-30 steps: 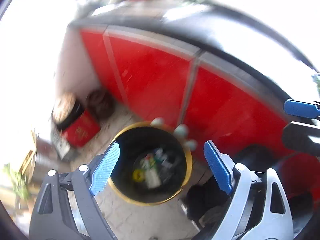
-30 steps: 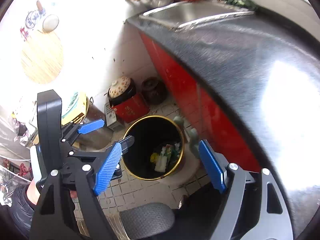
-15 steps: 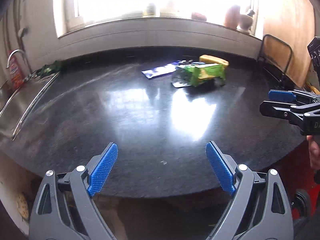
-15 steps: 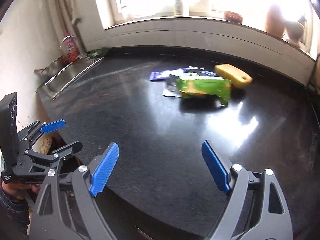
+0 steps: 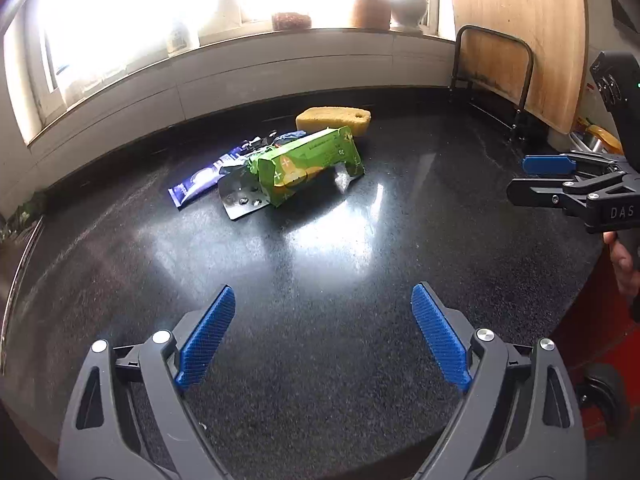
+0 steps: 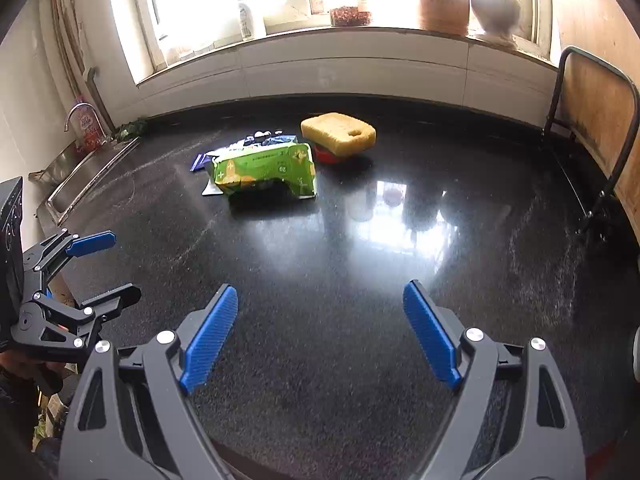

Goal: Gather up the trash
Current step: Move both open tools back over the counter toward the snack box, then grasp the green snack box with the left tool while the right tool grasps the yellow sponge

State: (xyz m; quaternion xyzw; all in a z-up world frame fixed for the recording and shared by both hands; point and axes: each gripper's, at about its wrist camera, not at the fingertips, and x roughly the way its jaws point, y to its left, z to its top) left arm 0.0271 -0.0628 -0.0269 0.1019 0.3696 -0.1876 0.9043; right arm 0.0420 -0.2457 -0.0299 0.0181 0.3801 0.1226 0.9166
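Since a second ago both cameras have swung up from the trash bin on the floor to the black table [image 5: 320, 360], and over the last half second both tongs have edged closer to the litter. That suggests one piece has been dropped and the next pickup is starting.

The left tongs [image 5: 323, 334] stand wide and empty over bare table, as do the right tongs [image 6: 320, 332]. The remaining trash sits well ahead of them, toward the window: a crumpled green carton [image 5: 308, 164] lying on its side, resting partly on a silver foil scrap [image 5: 240, 202], with a blue-purple wrapper [image 5: 200, 182] just beside it on the left. A yellow sponge [image 5: 334, 119] lies just behind the carton; whether it counts as trash is unclear.

The right wrist view shows something red [image 6: 326, 155] under the sponge, hidden in the left view, and also the sink [image 6: 80, 172] and tap at the far left. The left view shows the foil scrap and wrapper more fully. The carton looks light and easily crushed, so a grip across its narrow body seems the likely next step.
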